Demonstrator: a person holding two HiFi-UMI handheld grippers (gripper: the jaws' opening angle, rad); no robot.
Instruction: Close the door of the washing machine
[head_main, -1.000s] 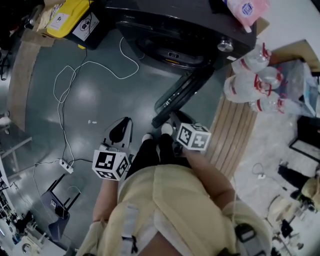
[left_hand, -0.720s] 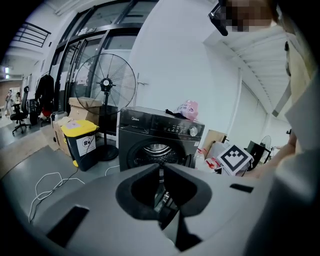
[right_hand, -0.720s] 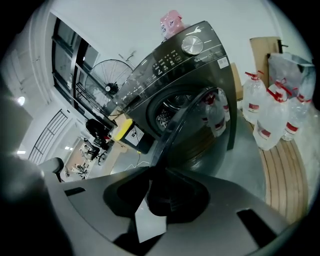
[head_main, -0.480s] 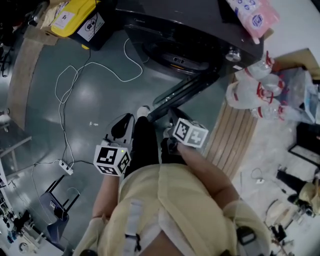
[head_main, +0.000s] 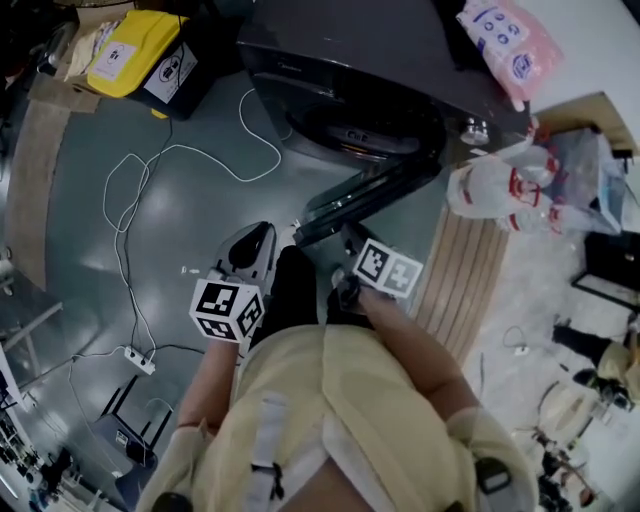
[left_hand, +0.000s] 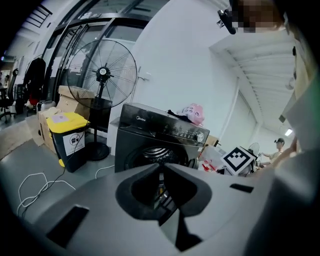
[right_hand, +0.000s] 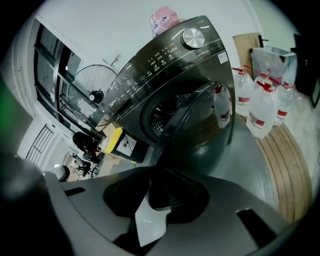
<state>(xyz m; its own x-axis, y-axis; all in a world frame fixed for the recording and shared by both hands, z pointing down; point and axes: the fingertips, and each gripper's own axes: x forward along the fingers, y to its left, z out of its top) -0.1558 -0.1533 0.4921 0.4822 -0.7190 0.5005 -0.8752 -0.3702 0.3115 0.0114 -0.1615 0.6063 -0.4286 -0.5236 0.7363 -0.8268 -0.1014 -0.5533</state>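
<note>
Head view: a big dark grey washing machine (head_main: 340, 60) with a round hole in its front stands at the top of the picture. Its round dark door with a glass middle (head_main: 370, 195) is wide open. It hangs from the right side of the machine and sticks out over the shiny grey floor (head_main: 90, 230) toward the person.

The right gripper (head_main: 352, 238) points down at the near end of the door, very close to it. I cannot tell if it touches. In the right gripper view its jaws sit close together, with no gap at the tips and nothing held. The door's edge runs up from just past the tips to the machine.

The left gripper (head_main: 252, 240) is low over the floor, just left of the door's near end and apart from it. In the left gripper view its jaws are also together and hold nothing. They aim at the machine's front.

A soft pink packet (head_main: 500, 40) lies on top of the machine. Clear plastic water bottles with red labels (head_main: 490, 190) stand to the right, beside a wooden slat board (head_main: 460, 270). A dark bin with a yellow lid (head_main: 130, 40) stands to the left. A thin white cable (head_main: 150, 170) curls over the floor.
</note>
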